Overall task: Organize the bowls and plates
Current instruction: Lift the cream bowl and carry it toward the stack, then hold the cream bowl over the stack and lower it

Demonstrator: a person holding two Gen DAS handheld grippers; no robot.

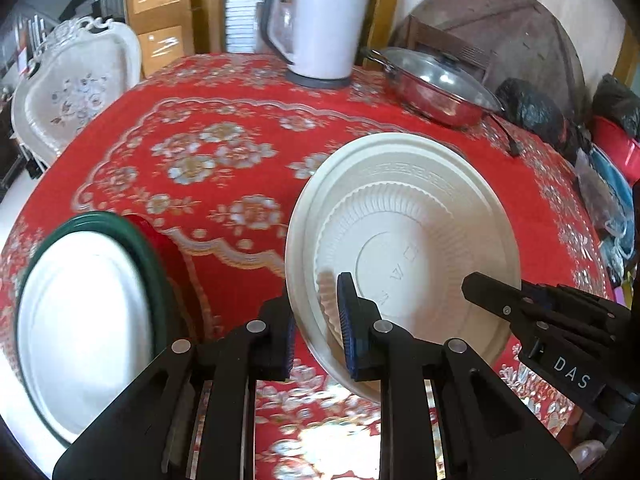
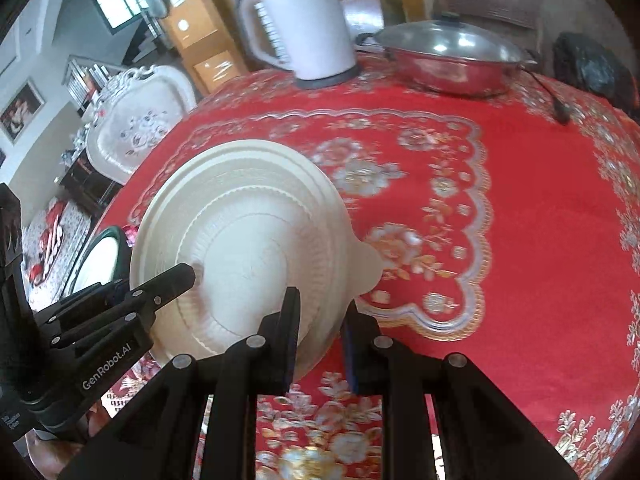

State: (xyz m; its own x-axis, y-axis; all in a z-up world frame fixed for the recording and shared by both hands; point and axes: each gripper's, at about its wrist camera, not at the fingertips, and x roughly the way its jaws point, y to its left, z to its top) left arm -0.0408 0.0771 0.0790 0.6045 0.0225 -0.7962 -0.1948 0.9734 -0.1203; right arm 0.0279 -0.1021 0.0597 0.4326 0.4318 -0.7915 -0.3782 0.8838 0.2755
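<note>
Two grippers: both are clamped on one cream plastic bowl (image 1: 404, 240), carried bottom-up and tilted above the red floral tablecloth (image 1: 224, 128).
Left gripper (image 1: 316, 320): its blue pads pinch the bowl's rim on one side, fingers drawn tight together.
Right gripper (image 2: 320, 328): closed on the opposite rim, near the small tab; a two-sided hold likely keeps the thin, flexible plastic from twisting.
Green-rimmed plate (image 1: 84, 320): it lies at the table's near-left edge, with something red beneath it, probably the stack the bowl is heading for.
Bystanders: a white kettle (image 1: 320, 24) and a lidded steel pan (image 1: 436, 84) stand at the far side, well apart from the bowl.
</note>
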